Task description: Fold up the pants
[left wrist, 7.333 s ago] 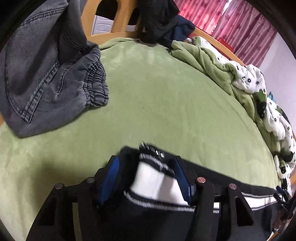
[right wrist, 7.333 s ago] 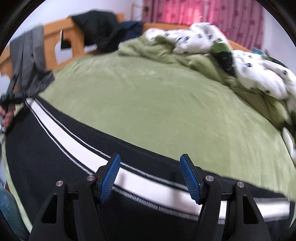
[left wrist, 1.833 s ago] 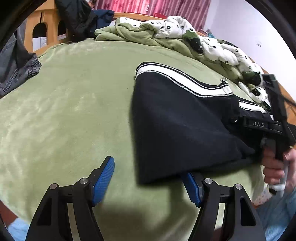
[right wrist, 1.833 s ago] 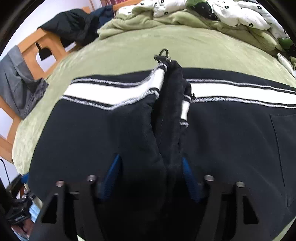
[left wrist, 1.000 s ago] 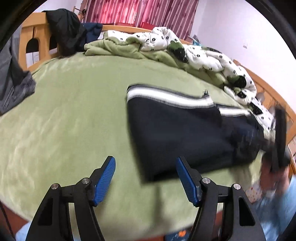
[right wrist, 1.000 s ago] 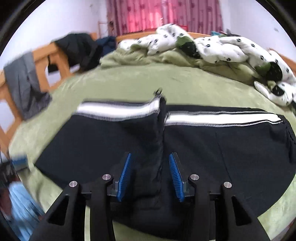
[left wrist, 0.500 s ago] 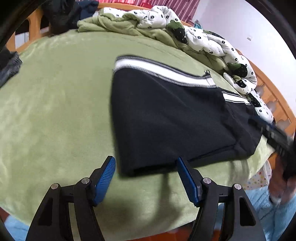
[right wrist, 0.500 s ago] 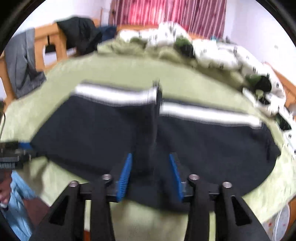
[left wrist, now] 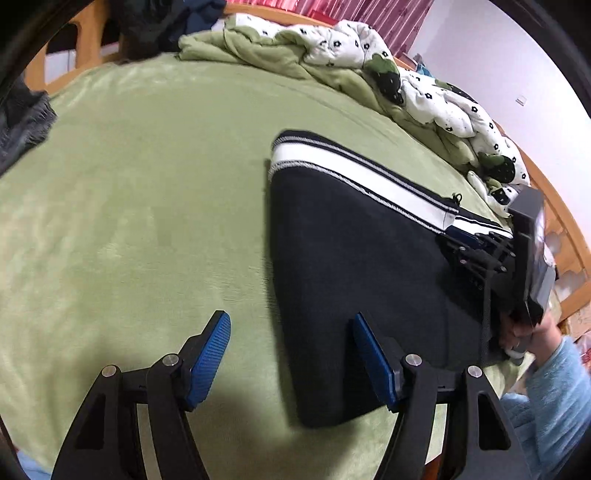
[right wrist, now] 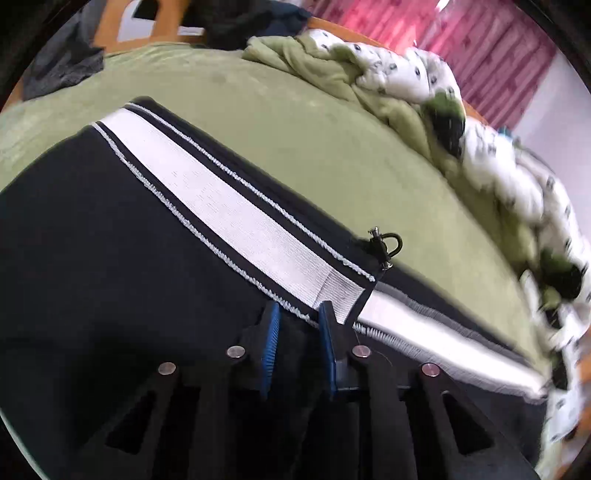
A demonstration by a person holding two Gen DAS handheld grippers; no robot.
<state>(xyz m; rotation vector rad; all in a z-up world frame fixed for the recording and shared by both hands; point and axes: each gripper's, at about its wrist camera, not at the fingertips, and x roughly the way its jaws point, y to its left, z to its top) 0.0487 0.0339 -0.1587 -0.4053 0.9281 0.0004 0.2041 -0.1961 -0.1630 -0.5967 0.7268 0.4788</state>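
Black pants [left wrist: 354, 258] with a white side stripe [right wrist: 229, 218] lie folded over on the green bed. My left gripper [left wrist: 291, 354] is open just above the folded edge nearest me, one finger over the bedspread and one over the black cloth, holding nothing. My right gripper [right wrist: 297, 332] is low on the pants at the end of the folded stripe, its jaws narrowed to a small gap with black cloth between them. It also shows in the left wrist view [left wrist: 476, 243], resting on the pants. A small metal ring [right wrist: 386, 245] sits at the fold.
The green bedspread [left wrist: 147, 184] stretches left and far. A rumpled green and white quilt [left wrist: 369, 66] is heaped along the far side. Dark clothes hang on the wooden bed frame [left wrist: 85, 33] at the far left. Red curtains [right wrist: 480, 48] hang behind.
My right gripper has dropped down onto the pants at the stripe's fold and its jaws have narrowed. My left gripper has moved closer to the folded edge and stays open.
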